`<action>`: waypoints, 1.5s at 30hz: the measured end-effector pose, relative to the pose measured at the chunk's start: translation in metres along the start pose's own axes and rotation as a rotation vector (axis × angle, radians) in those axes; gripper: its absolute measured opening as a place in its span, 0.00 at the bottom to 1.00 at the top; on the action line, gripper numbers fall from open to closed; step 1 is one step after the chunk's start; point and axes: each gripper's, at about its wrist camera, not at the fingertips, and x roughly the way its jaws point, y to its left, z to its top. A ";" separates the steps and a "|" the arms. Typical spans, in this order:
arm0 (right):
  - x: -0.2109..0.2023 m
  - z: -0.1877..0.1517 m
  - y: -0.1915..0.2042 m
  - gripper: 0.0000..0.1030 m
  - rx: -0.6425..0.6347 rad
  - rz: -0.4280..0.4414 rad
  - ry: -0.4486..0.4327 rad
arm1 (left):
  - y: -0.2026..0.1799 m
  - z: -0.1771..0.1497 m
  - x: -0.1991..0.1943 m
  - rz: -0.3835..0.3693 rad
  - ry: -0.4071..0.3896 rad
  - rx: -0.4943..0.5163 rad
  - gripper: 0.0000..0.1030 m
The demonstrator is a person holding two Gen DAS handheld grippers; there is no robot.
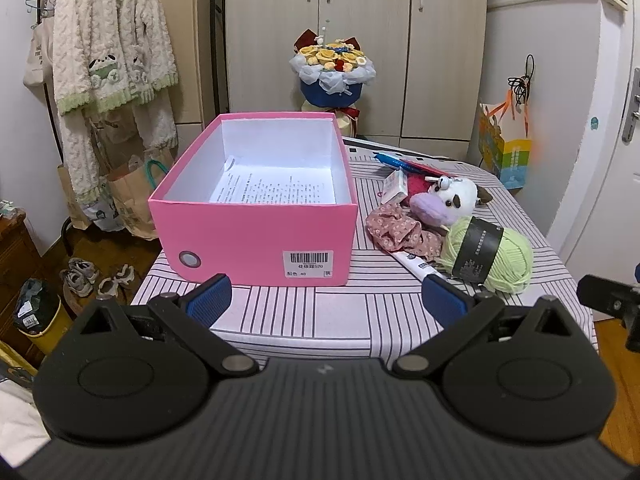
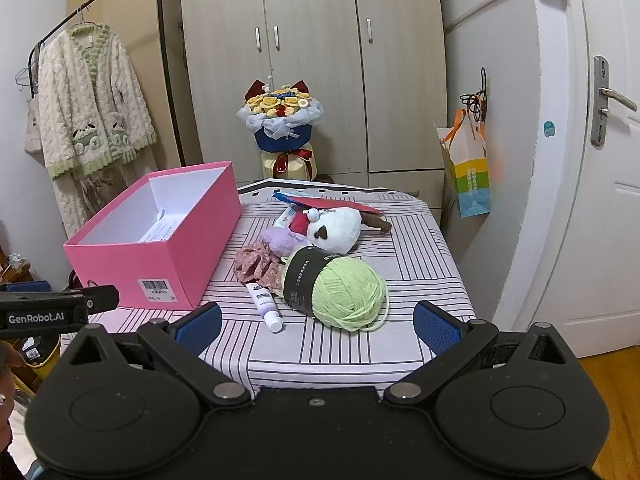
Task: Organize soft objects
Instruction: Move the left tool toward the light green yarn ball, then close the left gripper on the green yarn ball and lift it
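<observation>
pink box (image 1: 256, 236) — yarn ball (image 2: 348, 294) beside, fingers (image 2: 434, 326) apart

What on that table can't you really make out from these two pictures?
- Printed sheet in the pink box: text too small in the left wrist view; the box wall hides most of it in the right wrist view.
- Red card: partly under the cow plush, both views.
- White tube: label too small; the floral cloth and green yarn cover its far end.
</observation>
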 end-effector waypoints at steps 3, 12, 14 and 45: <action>0.001 -0.001 0.001 1.00 -0.006 0.000 0.004 | 0.000 -0.001 0.000 -0.001 0.000 -0.001 1.00; 0.003 -0.003 0.001 1.00 -0.009 -0.004 0.007 | -0.001 -0.002 0.000 -0.004 -0.001 0.006 1.00; 0.003 -0.003 0.001 1.00 -0.009 -0.004 0.007 | -0.001 -0.003 0.000 -0.003 -0.001 0.005 1.00; 0.098 -0.018 -0.044 1.00 -0.183 0.130 -0.104 | -0.043 0.004 0.097 -0.180 0.100 -0.027 0.97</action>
